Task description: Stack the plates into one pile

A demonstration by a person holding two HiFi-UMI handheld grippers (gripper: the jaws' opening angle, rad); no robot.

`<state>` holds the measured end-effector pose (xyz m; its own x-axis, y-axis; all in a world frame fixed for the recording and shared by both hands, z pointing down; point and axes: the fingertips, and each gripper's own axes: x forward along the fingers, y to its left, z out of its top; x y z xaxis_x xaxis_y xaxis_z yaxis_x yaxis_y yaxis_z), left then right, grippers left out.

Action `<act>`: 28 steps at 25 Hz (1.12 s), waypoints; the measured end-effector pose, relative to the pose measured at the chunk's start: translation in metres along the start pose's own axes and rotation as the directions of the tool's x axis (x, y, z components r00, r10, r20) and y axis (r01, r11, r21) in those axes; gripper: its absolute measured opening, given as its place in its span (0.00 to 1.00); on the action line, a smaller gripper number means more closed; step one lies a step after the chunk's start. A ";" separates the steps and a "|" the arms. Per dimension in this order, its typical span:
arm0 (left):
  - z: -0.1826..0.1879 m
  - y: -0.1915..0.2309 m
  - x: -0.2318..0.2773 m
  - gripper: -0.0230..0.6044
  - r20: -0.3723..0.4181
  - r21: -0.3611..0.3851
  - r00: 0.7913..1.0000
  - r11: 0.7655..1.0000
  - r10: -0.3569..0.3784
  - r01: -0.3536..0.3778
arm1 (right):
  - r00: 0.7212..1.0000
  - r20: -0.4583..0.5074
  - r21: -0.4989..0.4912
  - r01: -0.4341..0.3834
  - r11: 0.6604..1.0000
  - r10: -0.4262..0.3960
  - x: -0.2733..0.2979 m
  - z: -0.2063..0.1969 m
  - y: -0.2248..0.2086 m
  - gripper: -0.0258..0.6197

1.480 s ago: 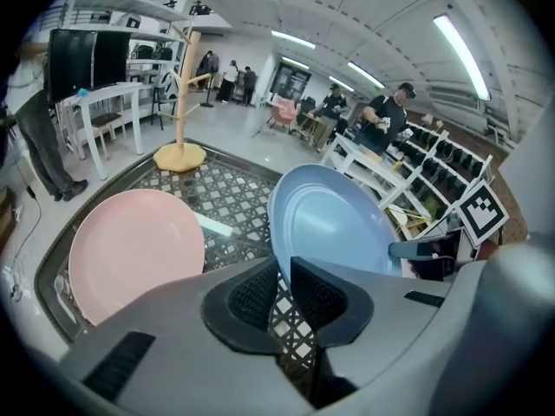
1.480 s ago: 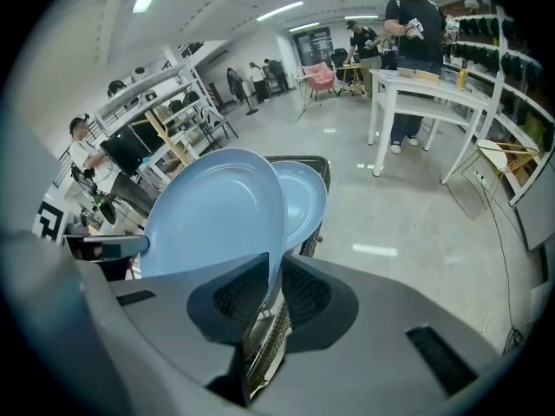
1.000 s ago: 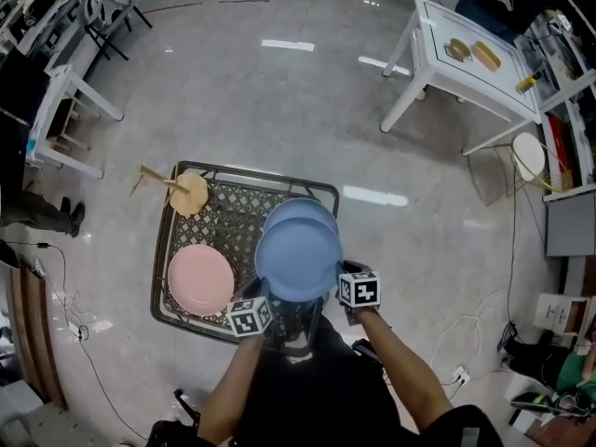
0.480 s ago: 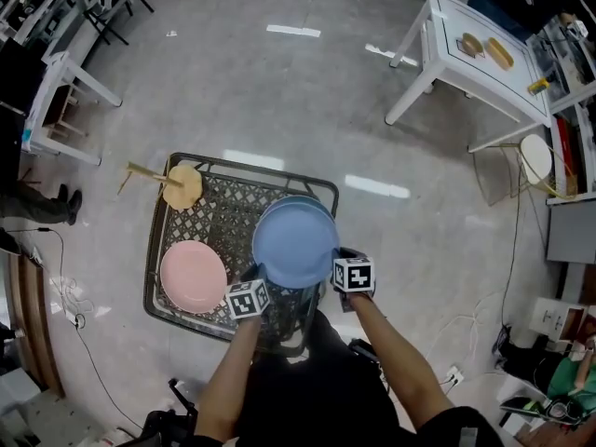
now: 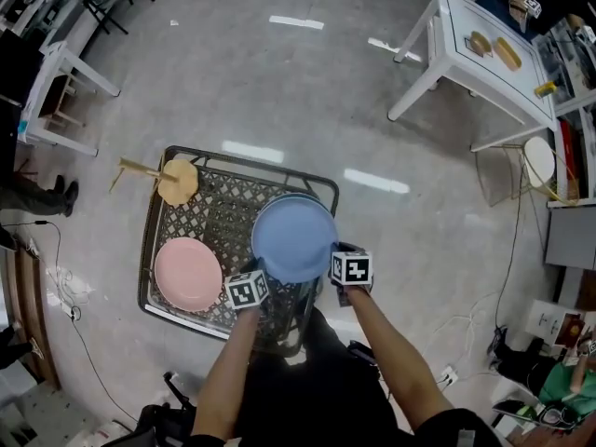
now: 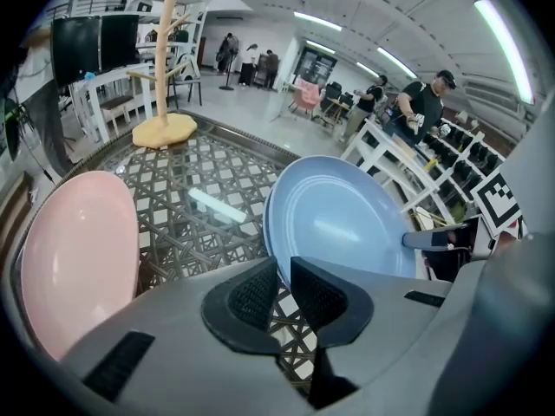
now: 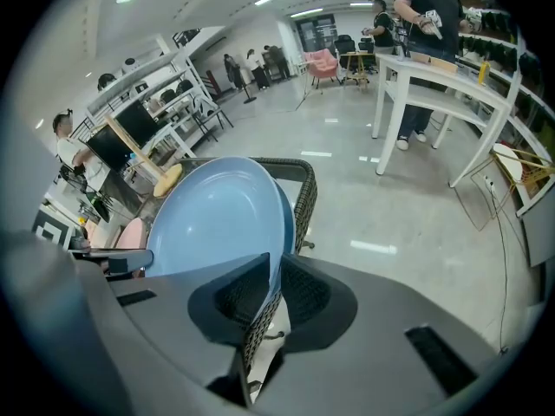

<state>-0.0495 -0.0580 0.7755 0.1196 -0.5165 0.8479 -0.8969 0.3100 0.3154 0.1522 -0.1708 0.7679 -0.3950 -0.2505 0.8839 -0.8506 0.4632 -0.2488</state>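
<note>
Both grippers hold one blue plate by its near rim, over the right side of a dark lattice table. My left gripper is shut on the rim's left part, with the edge pinched between its pads. My right gripper is shut on the rim's right part, seen close in the right gripper view on the blue plate. A second blue plate lies under it, with only its far edge showing. A pink plate lies at the table's near left, and also shows as the pink plate.
A wooden peg stand lies at the table's far left corner. A white table with small items stands at the upper right, and white chairs at the upper left. Cables trail on the floor at the left.
The held blue plate has sunk with both grippers and shifted over the second blue plate, which now shows only a thin edge. The pink plate and stand have stayed put.
</note>
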 end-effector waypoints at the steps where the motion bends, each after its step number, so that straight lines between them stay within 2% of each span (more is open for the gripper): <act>1: -0.001 0.000 0.002 0.13 -0.007 -0.001 1.000 1.000 0.003 -0.003 | 1.000 -0.003 0.000 0.002 1.000 -0.002 0.001 0.000 -0.001 0.10; 9: 0.000 0.002 0.013 0.13 -0.031 0.006 0.999 1.000 0.028 -0.028 | 1.000 -0.013 0.003 0.018 1.000 -0.018 0.011 0.000 -0.005 0.10; 20: -0.003 -0.003 0.015 0.14 -0.040 0.037 0.999 0.999 0.027 -0.026 | 0.999 0.017 -0.059 0.050 0.997 -0.050 0.012 0.000 -0.004 0.13; 28: -0.001 -0.008 0.008 0.21 -0.016 0.040 1.000 0.999 0.018 -0.018 | 0.997 0.062 -0.077 0.060 0.995 -0.055 0.002 0.000 0.001 0.20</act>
<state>-0.0405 -0.0633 0.7800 0.1101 -0.4978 0.8603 -0.9151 0.2870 0.2831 0.1501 -0.1707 0.7698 -0.3682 -0.3281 0.8699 -0.8434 0.5116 -0.1641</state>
